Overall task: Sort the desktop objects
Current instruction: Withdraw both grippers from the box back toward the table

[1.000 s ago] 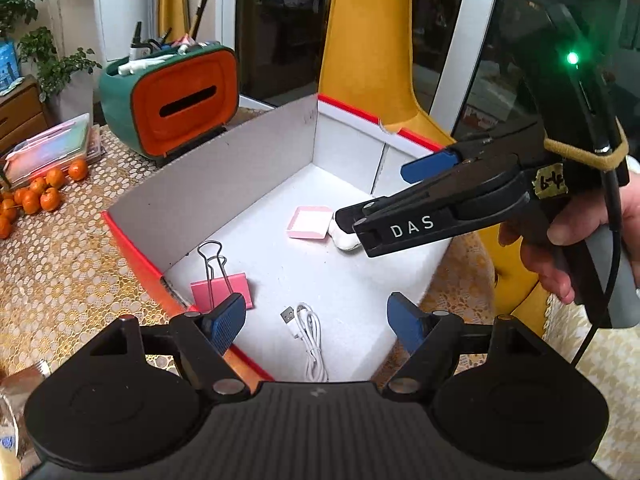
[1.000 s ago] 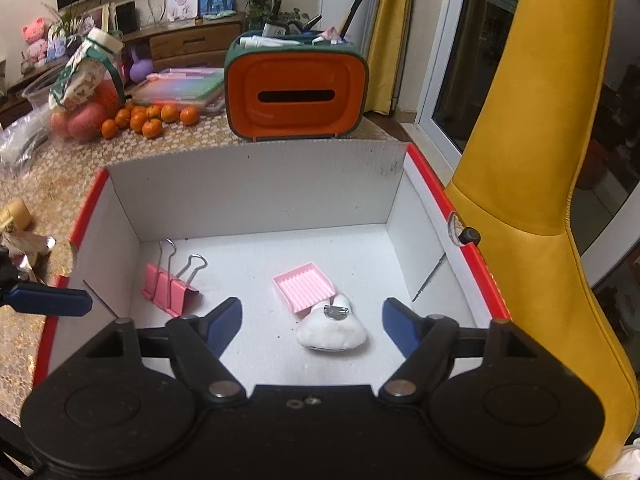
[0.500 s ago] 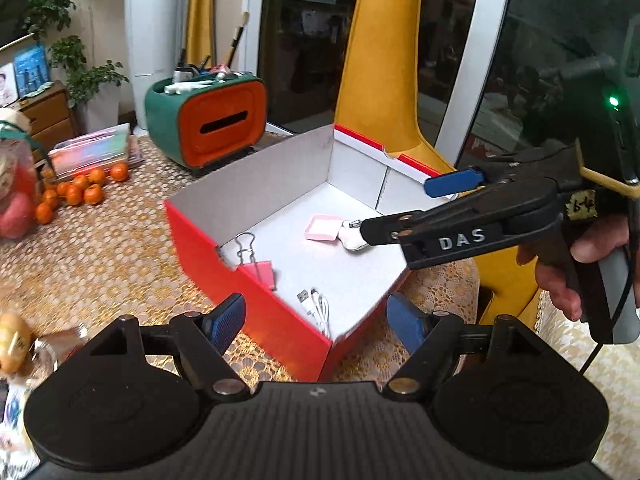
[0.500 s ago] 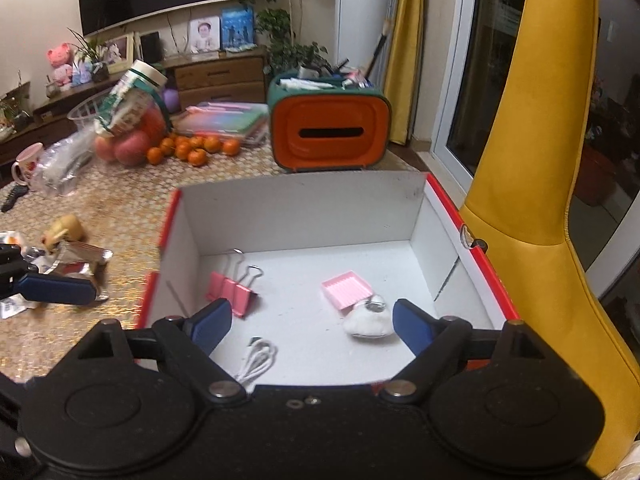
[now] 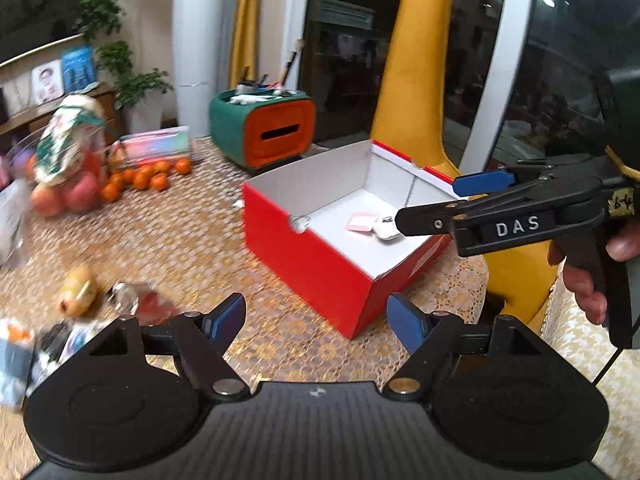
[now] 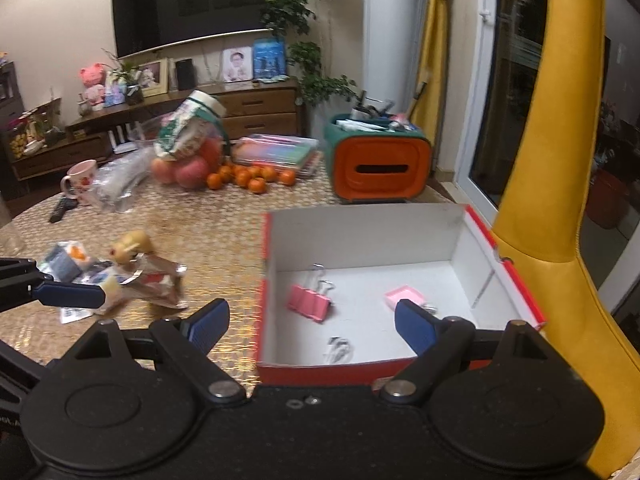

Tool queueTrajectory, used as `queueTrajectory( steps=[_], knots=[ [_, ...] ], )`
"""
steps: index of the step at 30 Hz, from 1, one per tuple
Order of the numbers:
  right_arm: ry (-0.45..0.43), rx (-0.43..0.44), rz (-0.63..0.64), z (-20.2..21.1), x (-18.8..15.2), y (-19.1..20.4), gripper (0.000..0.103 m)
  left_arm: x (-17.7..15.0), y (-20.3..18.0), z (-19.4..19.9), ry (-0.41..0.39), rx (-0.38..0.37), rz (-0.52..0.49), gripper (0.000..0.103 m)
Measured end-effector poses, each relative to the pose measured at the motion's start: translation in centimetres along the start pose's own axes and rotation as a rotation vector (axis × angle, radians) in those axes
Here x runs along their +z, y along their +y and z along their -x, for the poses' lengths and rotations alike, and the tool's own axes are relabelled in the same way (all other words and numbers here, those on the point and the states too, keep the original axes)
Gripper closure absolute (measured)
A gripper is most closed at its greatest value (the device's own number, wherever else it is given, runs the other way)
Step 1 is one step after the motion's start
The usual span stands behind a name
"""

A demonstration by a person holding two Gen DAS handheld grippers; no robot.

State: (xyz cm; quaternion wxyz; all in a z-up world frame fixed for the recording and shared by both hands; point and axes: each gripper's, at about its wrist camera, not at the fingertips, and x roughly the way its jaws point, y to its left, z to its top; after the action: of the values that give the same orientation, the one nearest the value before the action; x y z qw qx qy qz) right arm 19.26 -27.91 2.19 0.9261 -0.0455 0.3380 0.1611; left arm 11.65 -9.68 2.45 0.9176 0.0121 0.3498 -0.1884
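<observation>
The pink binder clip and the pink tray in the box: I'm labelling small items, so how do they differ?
The binder clip is the deeper pink and has wire handles; the pink tray is paler and has none. The clip lies toward the left of the box floor, the tray toward its right, partly behind a right gripper finger. Both are pink and inside the box.

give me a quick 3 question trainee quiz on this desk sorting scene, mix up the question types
1. True or false: the pink binder clip lies inside the red box.
2. Multiple choice: what do the right tongs hold? A) a white cable B) nothing C) the binder clip
3. Fill in: the small oranges sit on the table in front of a bag of ____.

Key
1. True. It rests on the box's white floor, near the left wall in the right wrist view.
2. B. The right tongs' jaws have just been opening, with nothing between them; the left tongs are open and empty too.
3. Apples.
</observation>
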Motion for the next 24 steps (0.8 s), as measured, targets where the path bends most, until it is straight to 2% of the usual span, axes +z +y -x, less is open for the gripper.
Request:
queueTrajectory(
  steps=[11,14,19,23,24],
  knots=[
    [-0.007,0.065,0.043,1.0,-0.2,6.6,0.010,-3.2,4.6,4.5,-0.039,0.099,0.061,0.026],
    [-0.011,0.075,0.049,1.0,-0.2,8.2,0.010,-4.0,6.0,5.2,-0.038,0.120,0.080,0.020],
    [-0.003,0.086,0.047,-0.1,-0.2,10.6,0.010,-5.2,8.4,6.4,-0.048,0.153,0.112,0.017],
    [0.006,0.085,0.070,-1.3,-0.2,12.6,0.010,-5.9,10.7,6.6,-0.053,0.176,0.146,0.009],
    [0.009,0.088,0.075,-1.6,-0.1,13.0,0.009,-6.1,11.2,6.6,-0.054,0.182,0.153,0.004]
  ],
)
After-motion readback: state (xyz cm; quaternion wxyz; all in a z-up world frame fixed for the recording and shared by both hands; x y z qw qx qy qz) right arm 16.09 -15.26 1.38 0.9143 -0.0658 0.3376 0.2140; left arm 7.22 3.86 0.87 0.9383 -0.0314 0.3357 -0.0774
